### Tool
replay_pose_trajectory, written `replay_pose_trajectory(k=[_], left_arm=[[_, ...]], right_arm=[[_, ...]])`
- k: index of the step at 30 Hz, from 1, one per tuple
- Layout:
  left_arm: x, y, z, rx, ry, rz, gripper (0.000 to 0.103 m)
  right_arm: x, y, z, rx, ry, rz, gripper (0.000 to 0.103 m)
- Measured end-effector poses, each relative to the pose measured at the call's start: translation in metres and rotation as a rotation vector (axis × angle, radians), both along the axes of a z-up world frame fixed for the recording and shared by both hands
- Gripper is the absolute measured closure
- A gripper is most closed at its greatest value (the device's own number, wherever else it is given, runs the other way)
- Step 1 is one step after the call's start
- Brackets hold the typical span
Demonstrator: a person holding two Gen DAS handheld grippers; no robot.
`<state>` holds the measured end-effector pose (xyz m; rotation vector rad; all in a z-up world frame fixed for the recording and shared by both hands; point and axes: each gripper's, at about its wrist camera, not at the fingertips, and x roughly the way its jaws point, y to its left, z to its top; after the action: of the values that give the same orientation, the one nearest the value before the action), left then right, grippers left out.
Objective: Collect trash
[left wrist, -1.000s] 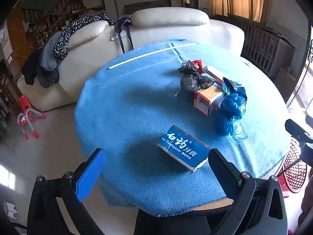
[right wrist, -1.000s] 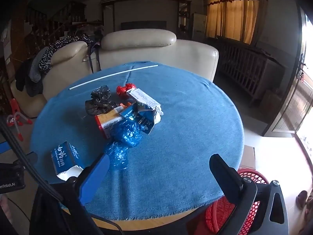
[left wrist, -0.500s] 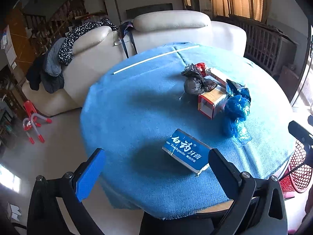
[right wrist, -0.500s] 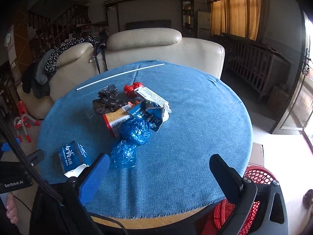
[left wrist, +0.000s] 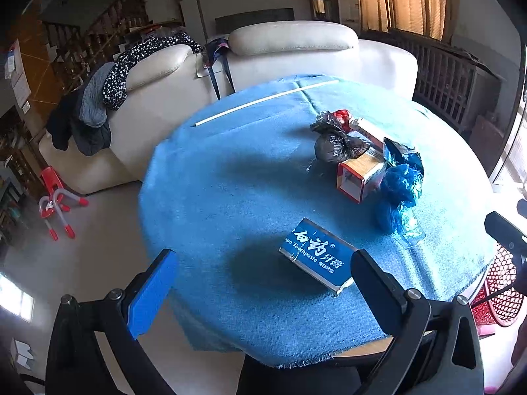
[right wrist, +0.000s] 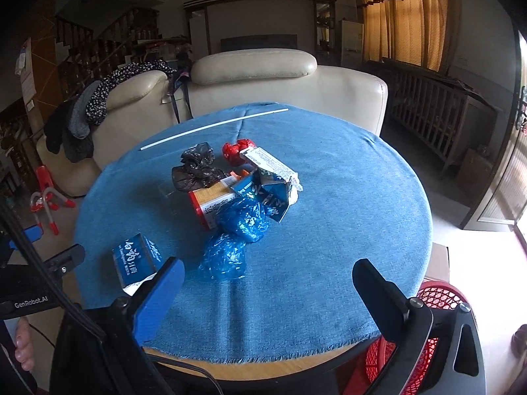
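On the round desk [right wrist: 329, 217], draped in a blue cloth, the trash lies in 2 places. Near the middle sits a loose pile: a crumpled black bag [right wrist: 194, 172], a red wrapper [right wrist: 234, 151] behind it, an orange carton [right wrist: 212, 205] lying on its side, a torn dark blue carton [right wrist: 273, 197], a long white box [right wrist: 268, 162] and 2 crumpled blue plastic bags [right wrist: 242, 219], 1 touching the orange carton and the other [right wrist: 224, 256] just in front of it toward the near edge. Well apart from the pile, by the near left edge, lies a blue toothpaste box [left wrist: 318, 255] flat on the cloth, 1 end torn open.

The left hand-held gripper [left wrist: 263, 275] hovers above the near edge of the desk with its jaws spread wide and nothing between them; the toothpaste box lies just ahead of it, close to its right finger. The right hand-held gripper [right wrist: 268, 283] is likewise wide open and holds nothing, poised over the near edge with the closer blue bag just ahead of its left finger.

A thin white strip [right wrist: 214, 128] lies across the far side of the cloth. A red mesh basket [right wrist: 434, 299] stands on the floor below the desk's near right edge. A cream sofa [right wrist: 263, 79] with clothes draped over it stands behind the desk.
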<state>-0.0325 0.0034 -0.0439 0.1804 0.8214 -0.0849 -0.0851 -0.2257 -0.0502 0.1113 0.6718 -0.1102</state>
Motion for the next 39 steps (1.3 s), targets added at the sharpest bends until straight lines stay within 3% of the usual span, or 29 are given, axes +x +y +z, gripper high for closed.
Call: replay_pose_trajectory(k=[23,32,34,39], left_arm=[[0.013,0.003,-0.015,-0.004,0.058,-0.003,0.0],[0.034,0.019,-0.033,-0.076,0.171,0.038,0.0],[0.039,0.019,-0.033,-0.102,0.191,0.034,0.0],[0.054,0.014,-0.032,-0.165,0.245,0.016,0.0]], right_arm=[[0.017,-0.001,-0.014,0.009,0.05,0.012,0.0],[0.073,-0.023,-0.046,0.235,0.13,0.065,0.002],[0.092,-0.024,-0.053,0.284,0.156,0.072,0.012],[0.133,-0.022,-0.074,0.408,0.22,0.088,0.024]])
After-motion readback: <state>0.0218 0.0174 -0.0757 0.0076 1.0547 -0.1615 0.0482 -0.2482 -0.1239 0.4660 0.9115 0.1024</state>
